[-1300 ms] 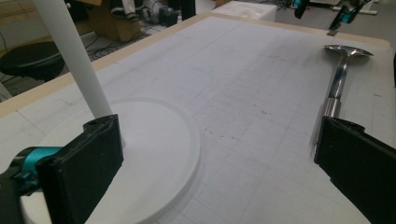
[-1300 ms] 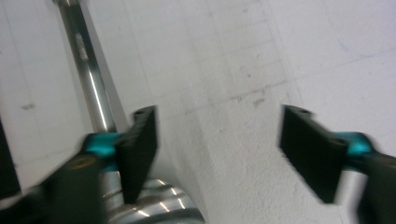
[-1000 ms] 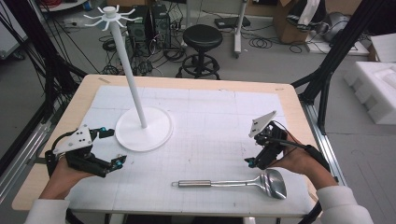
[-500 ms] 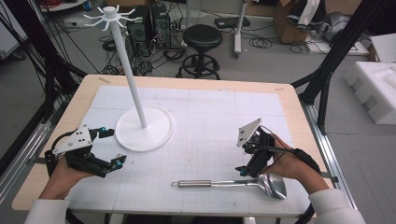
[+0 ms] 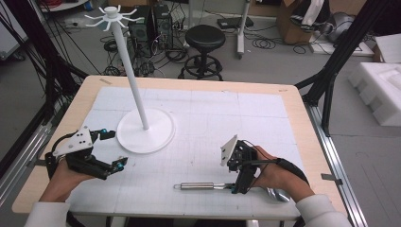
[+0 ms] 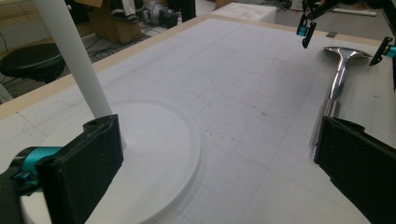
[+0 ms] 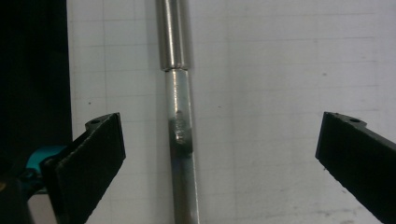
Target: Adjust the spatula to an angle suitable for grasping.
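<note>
A shiny metal utensil (image 5: 201, 186) lies near the table's front edge, handle to the left, its broad head under the person's right hand. My right gripper (image 5: 238, 185) points straight down over its thin shaft (image 7: 180, 140). Its jaws stand wide open on either side of the shaft without touching it, the shaft nearer the left jaw. My left gripper (image 5: 114, 148) is open at the front left, beside the white stand's round base (image 5: 145, 130). In the left gripper view the base (image 6: 154, 154), the pole (image 6: 74, 60) and the utensil (image 6: 338, 79) lie ahead.
The stand's tall pole ends in a ring of hooks (image 5: 113, 14). A white gridded mat (image 5: 213, 118) covers the wooden table (image 5: 293, 97). Behind the table are a black stool (image 5: 204, 35) and cables; white foam blocks (image 5: 383, 90) lie on the floor at right.
My right gripper has moved left and down from beside the utensil's head to just above its shaft. The left gripper and the utensil have stayed put.
</note>
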Available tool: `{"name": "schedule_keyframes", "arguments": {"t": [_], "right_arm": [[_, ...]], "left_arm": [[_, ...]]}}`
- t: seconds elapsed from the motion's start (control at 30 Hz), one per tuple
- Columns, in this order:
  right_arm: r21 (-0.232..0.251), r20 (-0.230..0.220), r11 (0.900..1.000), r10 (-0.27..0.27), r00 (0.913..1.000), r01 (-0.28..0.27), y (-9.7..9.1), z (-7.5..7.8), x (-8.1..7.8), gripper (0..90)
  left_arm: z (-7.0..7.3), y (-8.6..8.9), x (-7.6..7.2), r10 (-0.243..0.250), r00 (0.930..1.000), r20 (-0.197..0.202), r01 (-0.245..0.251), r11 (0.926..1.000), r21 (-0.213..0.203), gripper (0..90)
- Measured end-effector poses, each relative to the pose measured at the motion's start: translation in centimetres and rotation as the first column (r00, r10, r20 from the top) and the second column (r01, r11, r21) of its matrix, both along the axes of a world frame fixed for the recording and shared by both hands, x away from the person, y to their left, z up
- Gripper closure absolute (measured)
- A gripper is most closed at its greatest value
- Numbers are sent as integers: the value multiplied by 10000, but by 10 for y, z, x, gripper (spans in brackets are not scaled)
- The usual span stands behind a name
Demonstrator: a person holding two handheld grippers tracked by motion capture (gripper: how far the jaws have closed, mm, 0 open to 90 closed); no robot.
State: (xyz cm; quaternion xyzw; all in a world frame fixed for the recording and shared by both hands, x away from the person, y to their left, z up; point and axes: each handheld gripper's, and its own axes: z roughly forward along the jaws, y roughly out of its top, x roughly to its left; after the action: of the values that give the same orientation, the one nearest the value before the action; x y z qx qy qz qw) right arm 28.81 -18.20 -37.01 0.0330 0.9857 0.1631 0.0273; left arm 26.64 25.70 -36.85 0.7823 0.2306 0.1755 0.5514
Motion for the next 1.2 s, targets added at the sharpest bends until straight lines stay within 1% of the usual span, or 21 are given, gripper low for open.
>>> {"name": "schedule_keyframes", "arguments": {"t": [0.03,0.13,0.17,0.2,0.23,0.3,0.33,0.37,0.4,0.43,0.47,0.57,0.6,0.63,0.67,0.73,0.8,0.93,1.0,1.03,1.2], "right_arm": [[-141,-40,9999,40,10000,-41,2,-2,-1,7],[-280,-81,9995,106,9999,-108,6,-6,-2,7],[-421,-95,9990,128,9999,-132,7,-9,-3,7],[-588,-215,9982,131,9997,-143,9,-14,-4,10],[-588,-215,9982,131,9997,-143,9,-14,-4,10],[-708,-206,9969,320,9993,-334,10,-16,-4,59],[-863,-250,9952,438,9987,-458,12,-19,-6,61],[-863,-250,9952,438,9987,-458,12,-19,-6,61],[-939,-248,9940,533,9983,-554,14,-21,-7,100],[-939,-248,9940,533,9983,-554,14,-21,-7,100],[-1001,-155,9937,487,9987,-500,15,-22,-7,147],[-1026,-278,9935,468,9985,-494,16,-24,-8,173],[-1182,-433,9911,571,9974,-619,17,-25,-9,267],[-1182,-433,9911,571,9974,-619,17,-25,-9,267],[-1301,-412,9879,794,9960,-842,19,-26,-11,353],[-1302,-457,9881,767,9960,-821,20,-27,-11,394],[-1400,-394,9873,702,9968,-751,21,-27,-11,418],[-1449,-490,9876,544,9973,-610,23,-29,-10,478],[-1468,-500,9872,552,9972,-620,25,-31,-11,507],[-1428,-588,9877,552,9967,-632,25,-32,-11,526],[-1523,-722,9861,560,9958,-665,28,-34,-10,614]], "left_arm": [[0,0,0,-3,10000,-1,3,10000,-6,17],[0,0,0,-9,10000,2,9,10000,-2,18],[0,0,0,-17,10000,4,17,10000,-1,18],[0,0,0,-22,10000,7,22,10000,-2,18],[0,0,0,-22,10000,8,22,10000,0,18],[0,0,0,-21,10000,3,21,10000,-25,18],[0,0,0,-21,10000,7,22,10000,-30,18],[0,0,0,-21,10000,6,21,10000,-30,18],[0,0,0,-21,10000,3,21,10000,-27,18],[0,0,0,-21,10000,3,21,10000,-27,18],[0,0,0,-29,10000,6,29,10000,-5,17],[0,0,0,-23,10000,1,23,10000,-14,17],[0,0,0,-21,10000,3,21,10000,3,18],[0,0,0,-21,10000,3,21,10000,3,18],[0,0,0,-43,10000,8,43,10000,14,18],[0,-1,0,-52,10000,4,52,10000,-3,18],[0,-1,0,-59,10000,10,59,10000,27,18],[0,0,0,-15,10000,1,15,10000,-26,18],[0,0,0,-18,10000,2,18,10000,-24,18],[0,0,0,-16,10000,1,16,10000,-25,17],[0,0,0,-29,10000,7,29,10000,-4,18]]}}
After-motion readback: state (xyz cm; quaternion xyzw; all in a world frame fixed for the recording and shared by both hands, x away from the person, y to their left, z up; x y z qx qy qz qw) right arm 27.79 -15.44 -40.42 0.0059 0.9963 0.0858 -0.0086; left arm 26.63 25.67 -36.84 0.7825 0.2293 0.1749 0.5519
